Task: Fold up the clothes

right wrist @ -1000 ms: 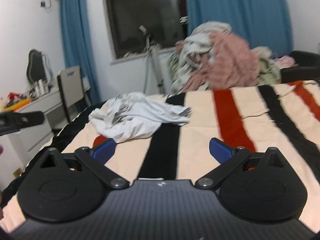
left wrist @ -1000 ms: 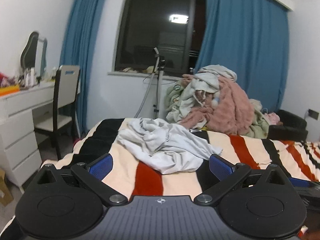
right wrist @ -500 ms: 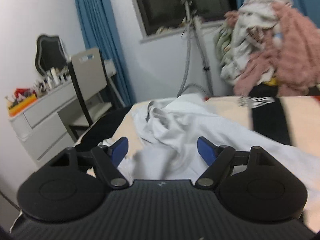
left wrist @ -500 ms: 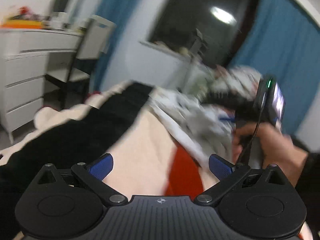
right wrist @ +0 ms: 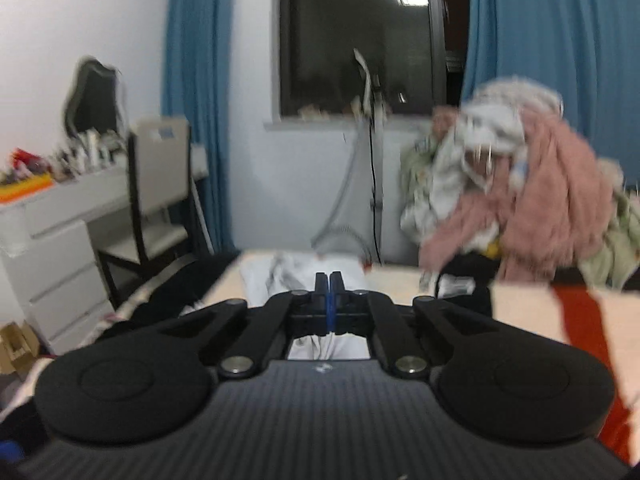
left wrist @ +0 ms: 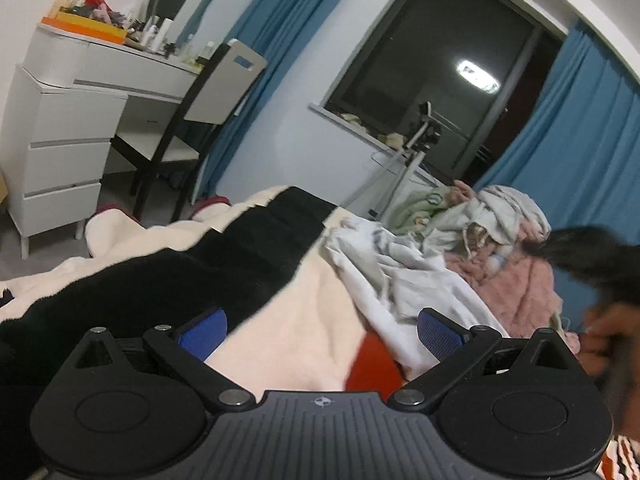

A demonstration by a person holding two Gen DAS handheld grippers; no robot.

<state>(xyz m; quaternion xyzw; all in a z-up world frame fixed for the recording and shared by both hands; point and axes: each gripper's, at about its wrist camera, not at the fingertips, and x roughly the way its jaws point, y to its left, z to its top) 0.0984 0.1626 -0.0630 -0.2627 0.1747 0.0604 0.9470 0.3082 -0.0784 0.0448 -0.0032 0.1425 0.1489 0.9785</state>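
The right gripper [right wrist: 329, 280] has just clamped its jaws on the white garment [right wrist: 304, 276] lying on the striped blanket [left wrist: 304, 320]. The left gripper [left wrist: 322, 326] is spread wide over the blanket beside the garment.

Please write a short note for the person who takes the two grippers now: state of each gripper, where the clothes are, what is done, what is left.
Right gripper: jaws have just closed and are shut on the white garment; white cloth shows under them.
Left gripper: jaws open, empty, over the striped blanket, beside the garment's near edge.
The garment lies crumpled on the blanket. The pile of clothes waits behind it.
Done: first grip only. Left: spread and fold the garment, then the pile.
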